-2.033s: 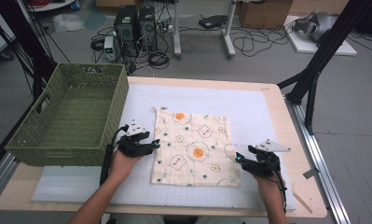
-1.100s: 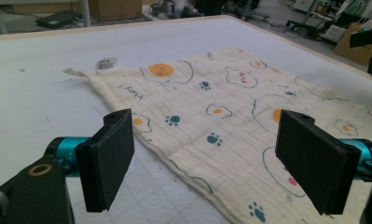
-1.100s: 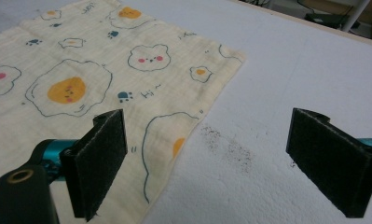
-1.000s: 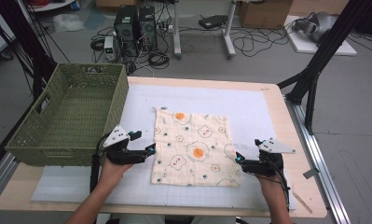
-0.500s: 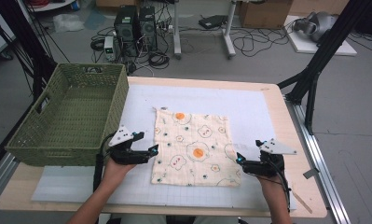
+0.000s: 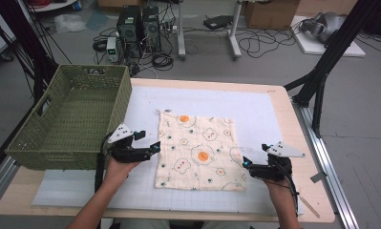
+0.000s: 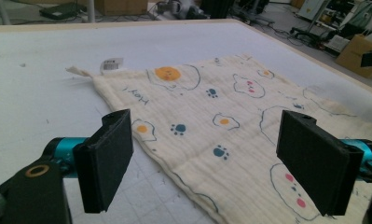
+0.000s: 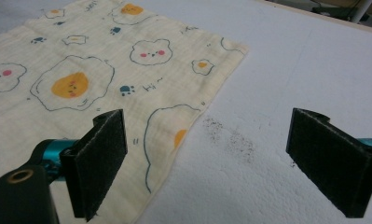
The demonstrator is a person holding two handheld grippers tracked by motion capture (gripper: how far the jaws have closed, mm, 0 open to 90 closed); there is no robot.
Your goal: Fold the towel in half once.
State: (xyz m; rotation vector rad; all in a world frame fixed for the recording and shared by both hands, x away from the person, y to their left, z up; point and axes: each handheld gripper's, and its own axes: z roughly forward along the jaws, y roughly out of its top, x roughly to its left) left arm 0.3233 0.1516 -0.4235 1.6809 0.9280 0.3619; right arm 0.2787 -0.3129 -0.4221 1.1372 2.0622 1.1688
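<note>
I count one cream printed cloth (image 6: 197, 150) lying flat on one white mat (image 6: 269, 114). Left of the cloth stands one green woven basket (image 6: 68, 119). I hold two grippers beside the cloth: my left gripper (image 6: 152, 147) and my right gripper (image 6: 246, 164).

floor: grey, cables (image 6: 255, 45) strewn | computer towers (image 6: 139, 25) | cardboard box (image 6: 274, 12), probably | black stand legs (image 6: 322, 71)

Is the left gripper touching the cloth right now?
Cannot tell. The left gripper has its jaws wide open around the cloth's edge, but contact isn't plain.
</note>
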